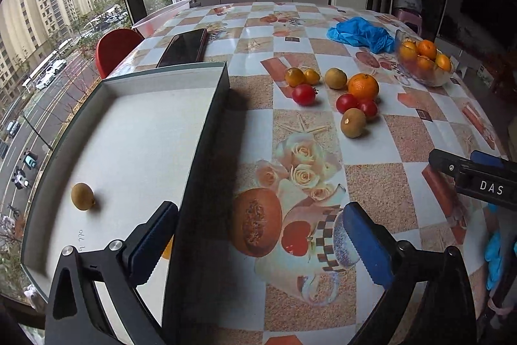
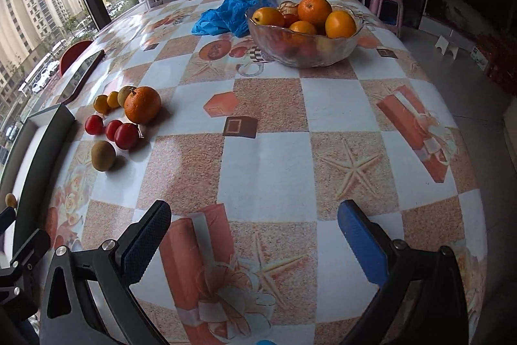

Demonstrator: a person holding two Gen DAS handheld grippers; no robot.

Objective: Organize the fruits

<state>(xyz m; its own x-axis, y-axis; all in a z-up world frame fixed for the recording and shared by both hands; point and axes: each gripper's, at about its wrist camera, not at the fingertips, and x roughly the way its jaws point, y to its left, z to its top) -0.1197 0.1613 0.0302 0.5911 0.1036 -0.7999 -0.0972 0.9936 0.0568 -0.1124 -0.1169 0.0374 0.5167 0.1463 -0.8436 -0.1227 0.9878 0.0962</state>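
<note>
A tabletop (image 2: 268, 151) under a checked, fruit-printed cloth is sitting beside a tall window overlooking apartment blocks. On its left edge a shallow white tray (image 1: 213, 105) is holding one small brown fruit (image 1: 82, 196), alone on the floor of the tray. The loose fruits (image 1: 336, 96) (an orange, three red ones, small yellow and brown ones) are lying in a cluster on the cloth, well apart from the tray; a glass bowl (image 2: 303, 54) of oranges is standing farther back.

The left gripper (image 1: 258, 238) is hanging over the tray's wall, its fingers (image 1: 368, 244) spread wide and holding nothing. The right gripper (image 2: 255, 244) is likewise gaping and empty above bare cloth.

Judging from this, the next pick is probably another loose fruit: centre the fingers over one piece, clear of its neighbours, and close gently so it is not rolling away.
</note>
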